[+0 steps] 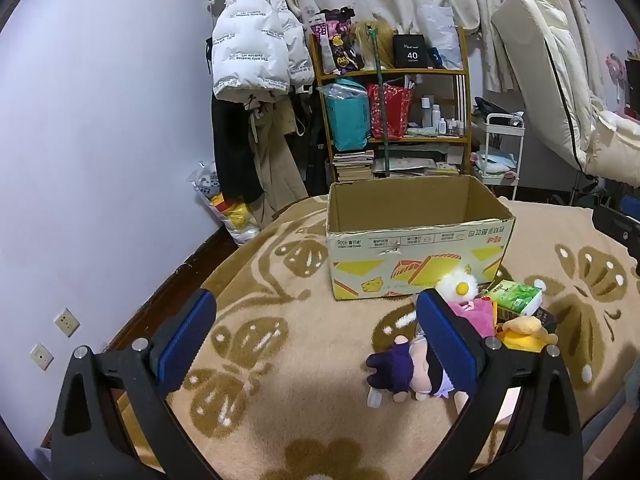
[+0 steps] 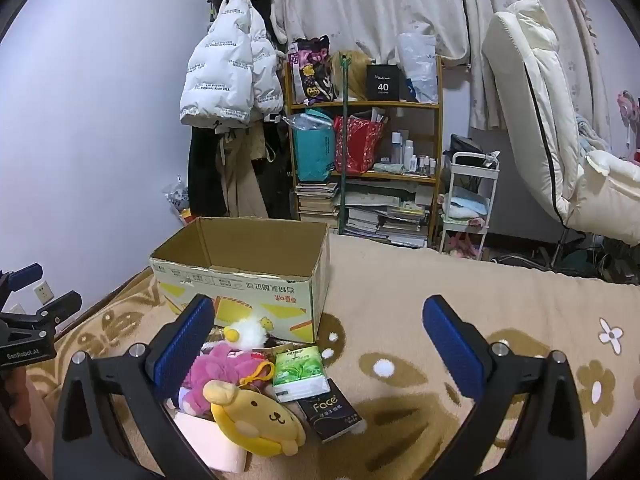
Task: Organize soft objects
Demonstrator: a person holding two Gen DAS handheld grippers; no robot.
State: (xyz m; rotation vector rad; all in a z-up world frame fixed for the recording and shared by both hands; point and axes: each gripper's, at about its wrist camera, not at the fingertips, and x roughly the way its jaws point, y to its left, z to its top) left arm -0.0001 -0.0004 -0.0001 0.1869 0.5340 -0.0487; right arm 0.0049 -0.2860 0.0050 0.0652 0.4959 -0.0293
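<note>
While both the left gripper [image 1: 316, 336] and right gripper [image 2: 318, 344] are held wide apart and unloaded, nothing is seen inside the cardboard box [image 2: 248, 276], and the plush toys [image 2: 240, 396] are left piled on the blanket [image 2: 400, 292] just before it.

Left hand-held gripper [image 1: 316, 332] jaws spread wide, holding nothing. Right hand-held gripper [image 2: 318, 338] likewise wide apart, holding nothing.

1. The cardboard box [image 2: 248, 280] sits on the blanket [image 2: 440, 312].
2. The toys lie in a heap in front of the box.
3. The fluffy toy [image 2: 246, 332] is just beside the box.
4. The dog plush [image 2: 256, 416] lies nearest the camera, in front of the fuzzy plush [image 2: 224, 368].
5. The tissue pack [image 2: 300, 372] lies right of them.
6. The doll [image 1: 400, 368] lies left of the heap.
7. The shelf [image 2: 366, 144] stands behind the box.
</note>
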